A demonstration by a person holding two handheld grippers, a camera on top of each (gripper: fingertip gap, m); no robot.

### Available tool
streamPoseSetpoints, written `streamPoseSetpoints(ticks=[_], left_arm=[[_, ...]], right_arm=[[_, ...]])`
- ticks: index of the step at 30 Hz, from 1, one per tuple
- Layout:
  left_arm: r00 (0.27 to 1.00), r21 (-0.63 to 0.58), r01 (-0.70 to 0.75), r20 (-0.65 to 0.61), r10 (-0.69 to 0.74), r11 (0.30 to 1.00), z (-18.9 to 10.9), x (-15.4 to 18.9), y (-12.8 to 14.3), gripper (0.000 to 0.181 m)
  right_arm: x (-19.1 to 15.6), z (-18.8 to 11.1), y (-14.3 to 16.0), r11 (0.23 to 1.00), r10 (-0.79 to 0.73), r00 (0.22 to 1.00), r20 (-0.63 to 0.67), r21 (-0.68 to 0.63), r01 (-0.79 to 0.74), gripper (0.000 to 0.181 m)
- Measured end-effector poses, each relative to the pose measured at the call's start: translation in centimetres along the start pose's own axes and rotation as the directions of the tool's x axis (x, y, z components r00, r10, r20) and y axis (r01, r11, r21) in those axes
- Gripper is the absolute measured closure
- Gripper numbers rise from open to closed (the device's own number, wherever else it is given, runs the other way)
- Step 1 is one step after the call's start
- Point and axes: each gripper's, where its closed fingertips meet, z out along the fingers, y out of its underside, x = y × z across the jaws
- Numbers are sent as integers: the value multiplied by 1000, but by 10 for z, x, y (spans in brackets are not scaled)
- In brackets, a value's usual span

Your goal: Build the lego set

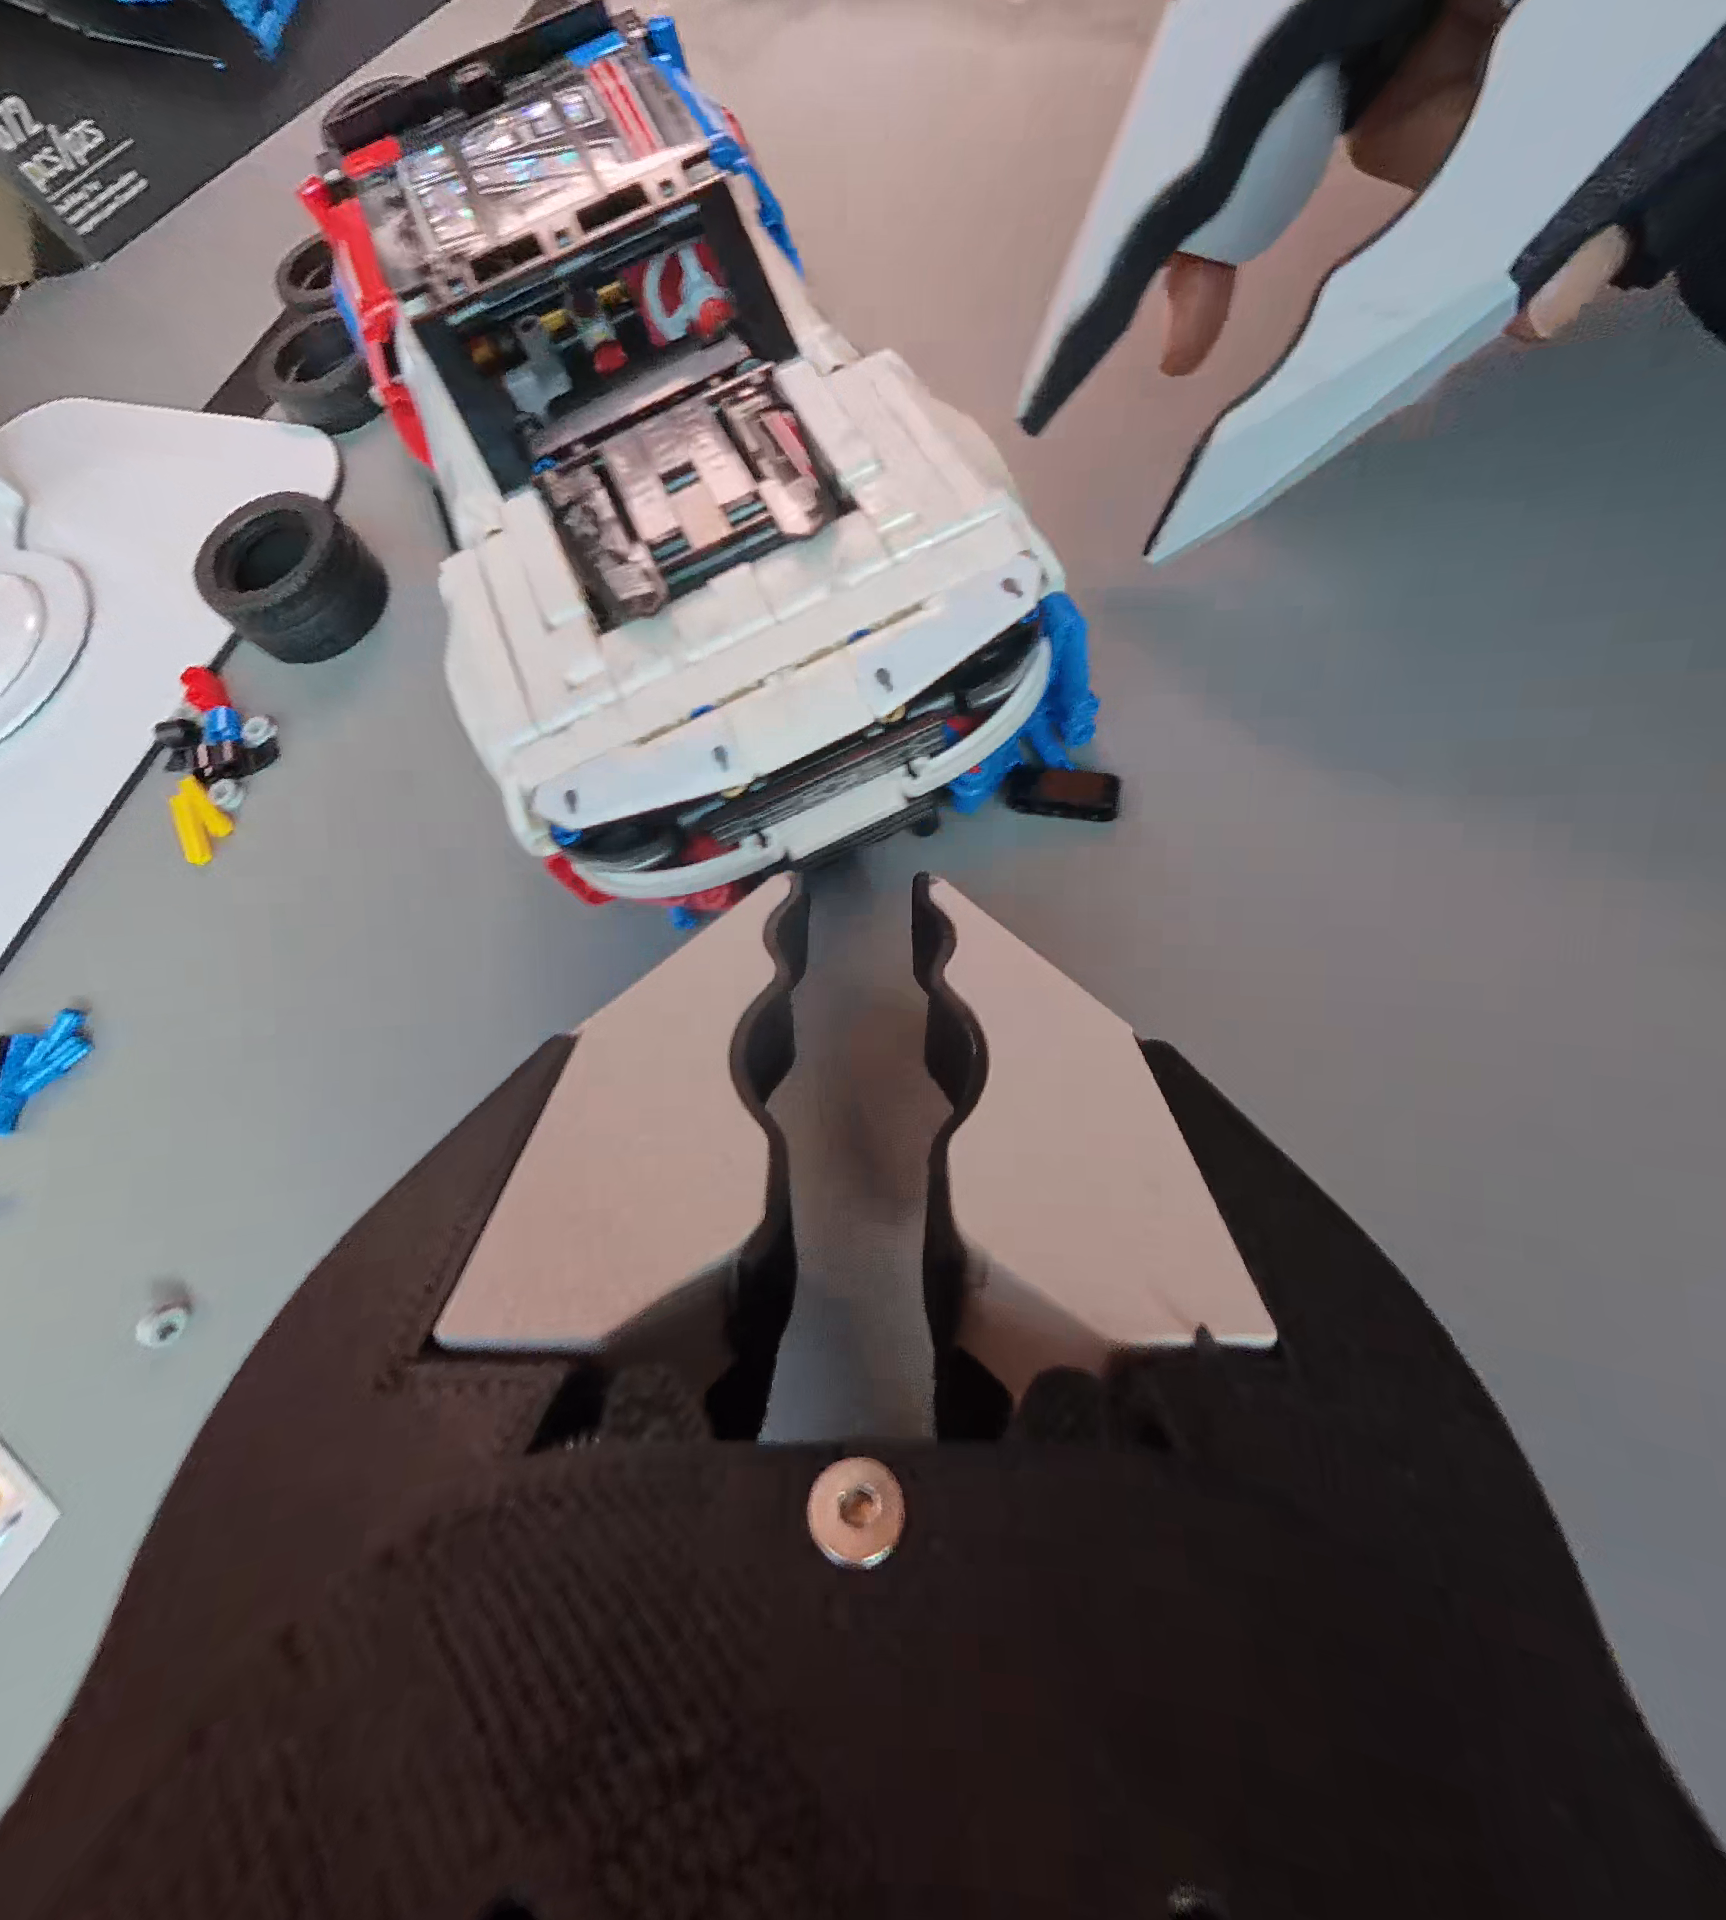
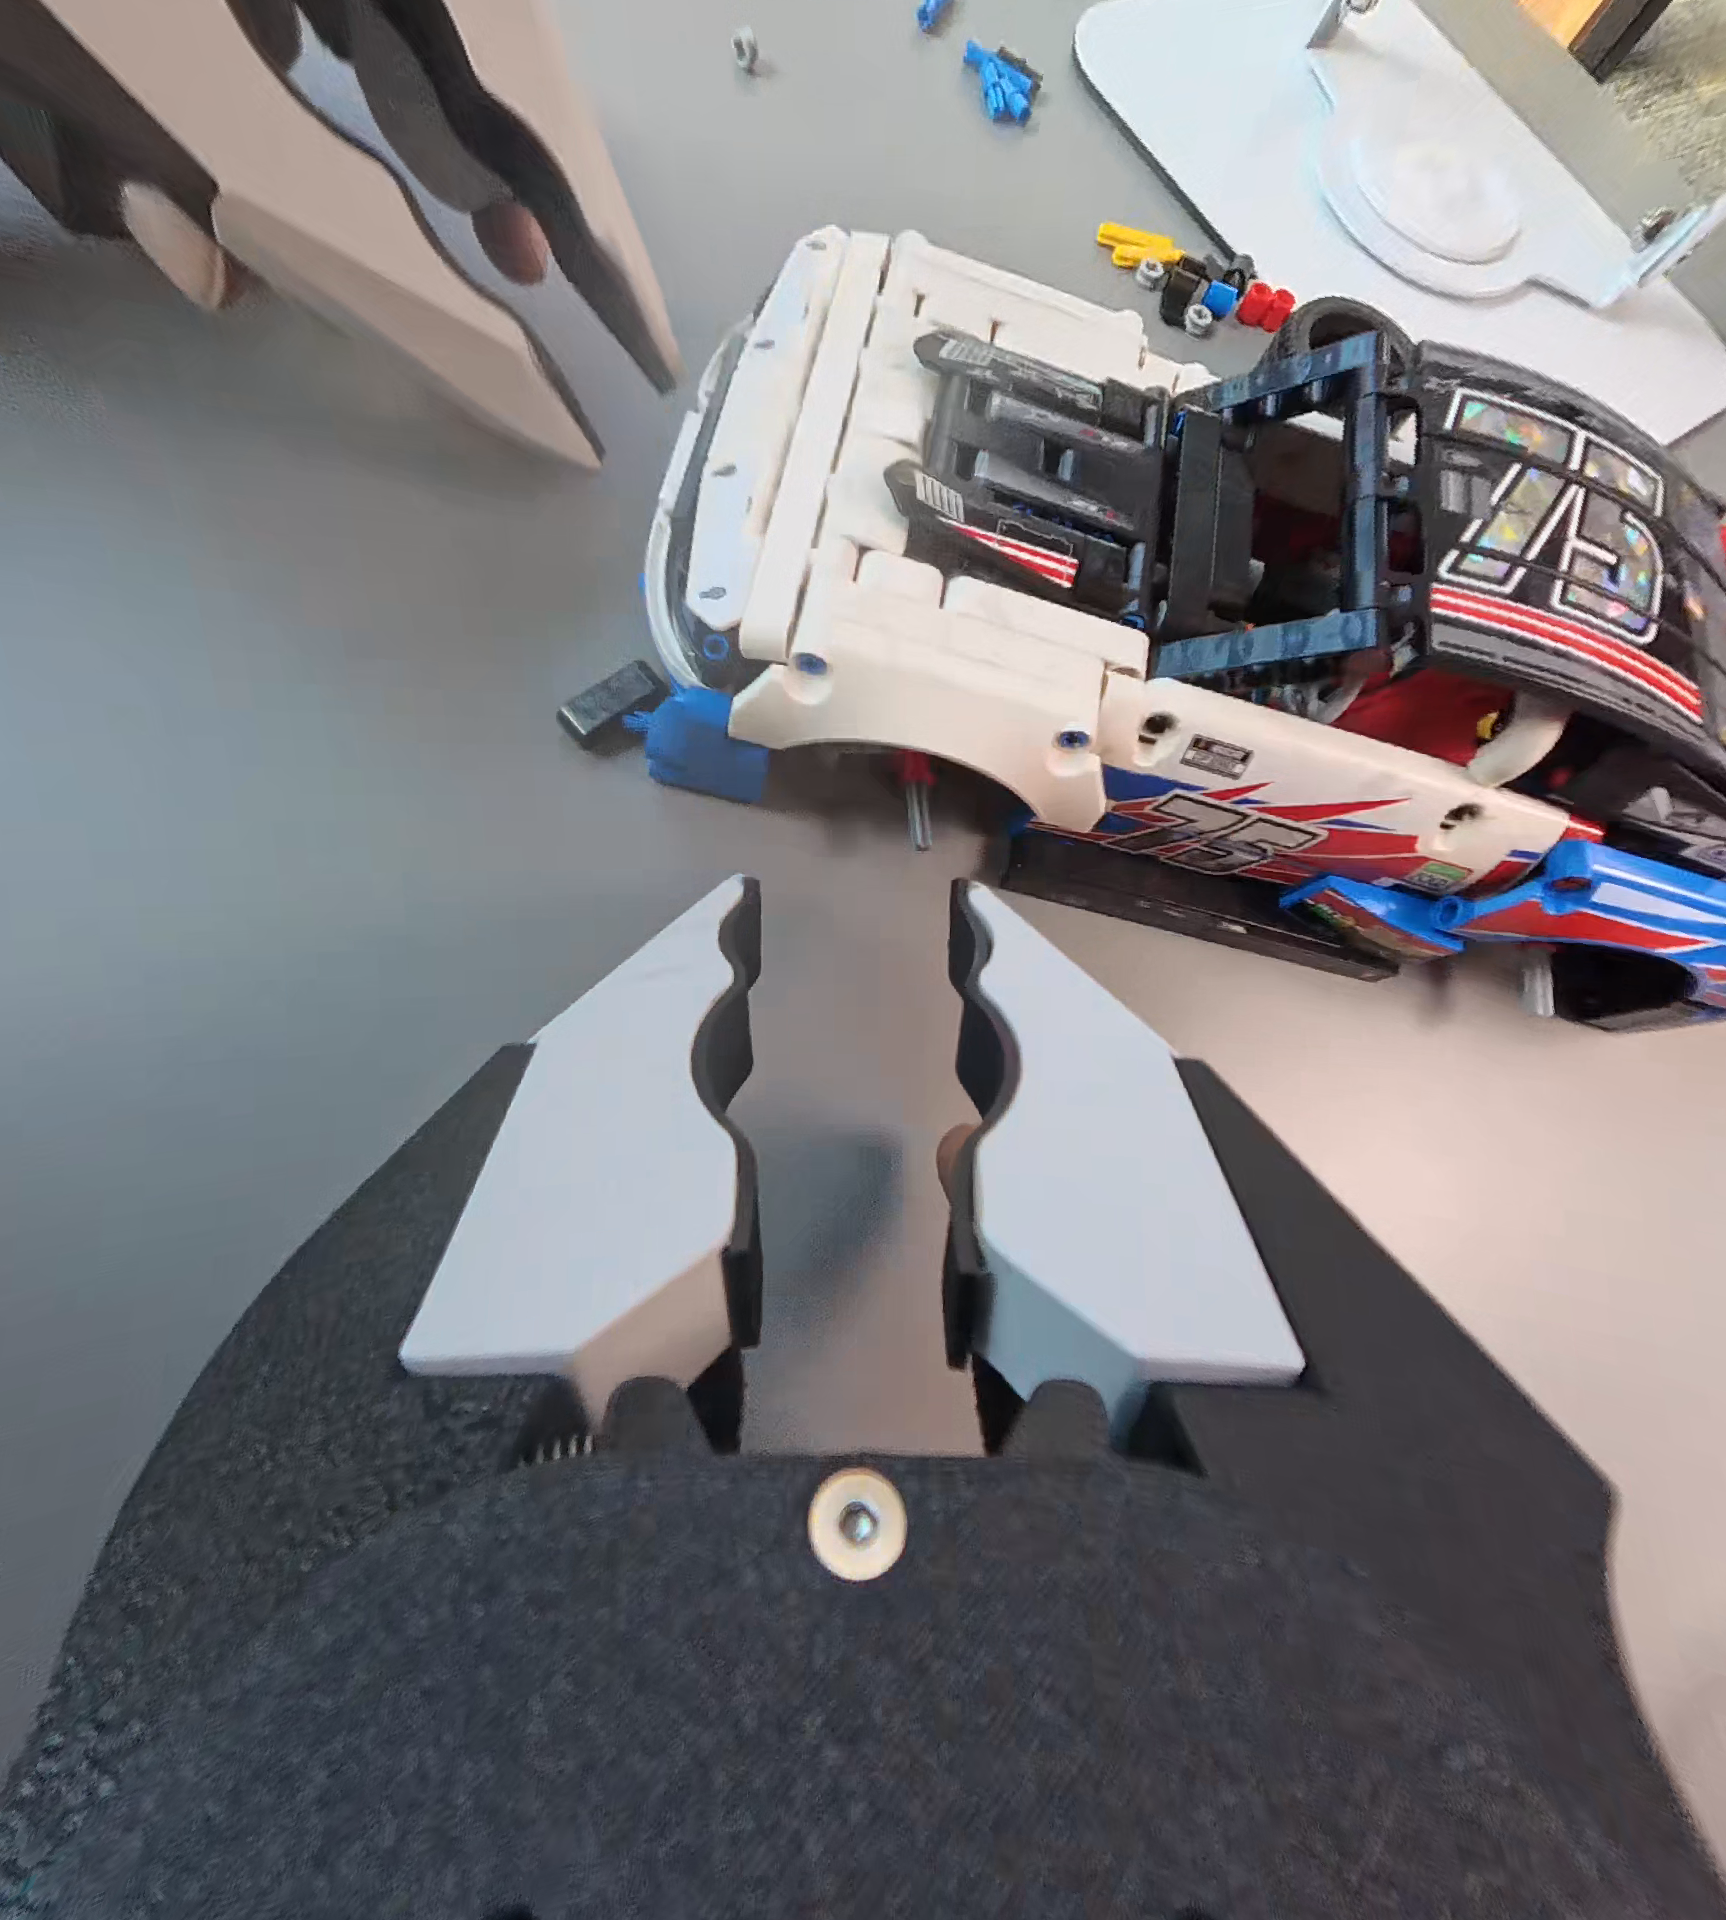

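Lego car (image 1: 734, 540), partly built with a white hood, black roof and red-and-blue sides, rests on the grey table (image 1: 1410, 935) directly ahead of the left gripper (image 1: 859, 883), its white front bumper just beyond the fingertips and apart from them. Left gripper: fingers parted with only table surface between them, grasping nothing. Right gripper (image 2: 854, 883): fingers likewise spread and empty, tips pointing toward the car's flank near the front wheel arch, where a bare axle projects; the car (image 2: 1098, 582) lies ahead and to the right of these fingers, not touching them. A small black piece (image 2: 612, 701) lies on the table just beside the car's blue front corner, ahead and slightly left of the right fingertips; in the left wrist view the same piece (image 1: 1065, 795) sits ahead and right of the left fingertips. Loose black tyre (image 1: 293, 592) stands ahead and left of the left fingers, beside the car's hood. A cluster of small loose pieces (image 1: 210, 758) in yellow, red, blue and black lies nearer, left of the left fingertips, with blue pins (image 1: 33, 1065) closer still. A white stand base (image 1: 111, 582) occupies the far left.
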Motion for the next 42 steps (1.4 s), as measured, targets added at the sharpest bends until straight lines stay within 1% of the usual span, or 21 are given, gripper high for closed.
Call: streamPoseSetpoints(ticks=[1, 3, 6, 7, 8, 9, 10, 12, 16, 18, 21, 24, 27, 30, 32, 33, 34, 36, 39, 42], left_arm=[[1000, 0, 20, 9, -20, 1000, -2, -9, 3, 162], [998, 3, 66, 6, -66, 998, -2, -25, 6, 151], [996, -12, 87, -35, -88, 996, 2, -37, 10, 131], [994, -16, 88, -57, -89, 996, 5, -37, 11, 126], [992, -21, 92, -79, -93, 996, 9, -36, 11, 123], [991, -21, 91, -93, -92, 996, 11, -35, 10, 121], [991, -16, 80, -105, -82, 997, 13, -32, 8, 121], [994, -10, 41, -103, -42, 999, 14, -27, 6, 120], [995, 18, -61, -84, 62, 998, 9, -21, 6, 128], [992, 48, -115, -52, 117, 992, 7, -20, 4, 127], [981, 95, -192, 9, 192, 977, 4, -22, -5, 125], [973, 164, -227, 84, 216, 960, -4, -26, -18, 126], [963, 229, -241, 181, 201, 943, -14, -36, -36, 114], [960, 346, -235, 227, 162, 908, -24, -39, -65, 102], [952, 400, -279, 237, 196, 873, -27, -33, -85, 95], [942, 420, -317, 241, 232, 850, -28, -27, -95, 95], [931, 444, -357, 243, 273, 822, -30, -20, -104, 98], [909, 480, -414, 267, 321, 774, -37, -10, -122, 125], [907, 464, -415, 281, 314, 783, -42, -10, -139, 130], [898, 443, -432, 294, 328, 786, -53, -14, -152, 131]], right_arm=[[3, 3, 2, 1000, -4, 1000, -9, -2, 4, 152], [7, 9, 0, 1000, -20, 1000, -12, -8, 20, 156], [10, 21, -4, 997, -67, 998, -3, -35, 67, 158], [10, 26, -4, 995, -82, 997, 5, -47, 83, 161], [10, 30, -5, 994, -91, 996, 15, -53, 92, 171], [13, 32, -7, 994, -98, 995, -3, -53, 98, 180], [13, 33, -8, 993, -109, 994, 7, -46, 109, 180], [11, 31, -9, 997, -71, 997, 32, -30, 72, 181], [2, 20, -12, 995, 70, 980, 187, 51, -81, 181], [3, 14, -18, 985, 123, 967, 224, 93, -147, 181], [8, 3, -28, 971, 150, 953, 264, 143, -192, 181], [13, -14, -44, 953, 140, 942, 304, 218, -212, 181], [13, -36, -62, 939, 94, 932, 351, 279, -200, 181], [9, -56, -82, 925, 57, 920, 388, 327, -195, 181], [6, -68, -95, 912, 32, 905, 424, 359, -200, 181], [7, -75, -102, 901, 27, 897, 441, 378, -213, 180], [9, -81, -107, 892, 28, 893, 449, 391, -225, 180], [20, -91, -114, 877, 48, 895, 444, 411, -251, 180], [31, -99, -122, 847, 96, 910, 404, 447, -287, 181], [35, -106, -133, 813, 126, 918, 375, 491, -312, 181]])
